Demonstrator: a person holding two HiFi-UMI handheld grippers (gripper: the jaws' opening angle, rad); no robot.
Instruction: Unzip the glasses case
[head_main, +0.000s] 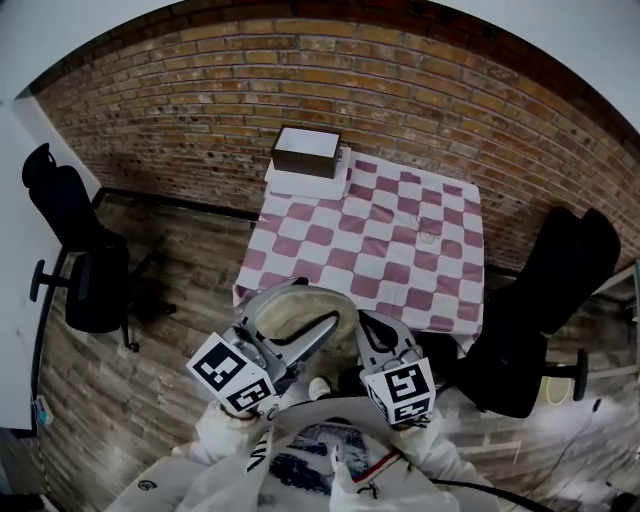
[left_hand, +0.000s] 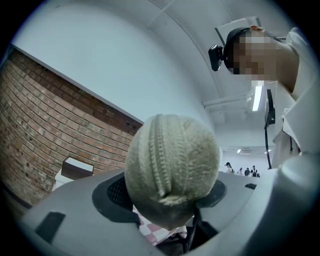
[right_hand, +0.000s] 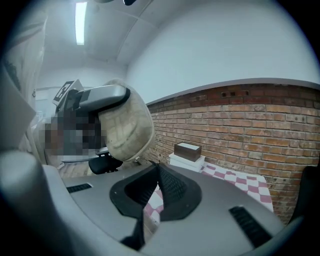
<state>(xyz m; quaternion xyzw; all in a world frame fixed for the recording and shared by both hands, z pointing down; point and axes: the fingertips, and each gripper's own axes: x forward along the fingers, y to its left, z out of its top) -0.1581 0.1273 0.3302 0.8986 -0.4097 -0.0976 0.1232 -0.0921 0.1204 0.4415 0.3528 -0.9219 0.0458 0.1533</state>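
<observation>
My left gripper (left_hand: 170, 192) has its jaws squeezed on the glasses case (left_hand: 172, 165). The case is soft and beige. It is held up in the air close to my body, not lying on the table. My right gripper (right_hand: 157, 167) is closed tight with nothing in it, near the case.

What could go wrong? The case is round and soft, so I think it could slip or spin when I tug the zip (left_hand: 160, 150). It hangs near the table's front edge, so it could drop to the floor (head_main: 150, 330). I can't see the little zip tab, so the right gripper may pinch the wrong bit. It also has to open first.

The table (head_main: 400, 240) has a pink and white checked cloth. A brown box (head_main: 306, 150) sits on a white box (head_main: 300, 182) at the far edge. Behind is a brick wall (head_main: 300, 70). A black chair (head_main: 85, 260) stands on the left and another chair (head_main: 550, 300) on the right, on the wood floor.
</observation>
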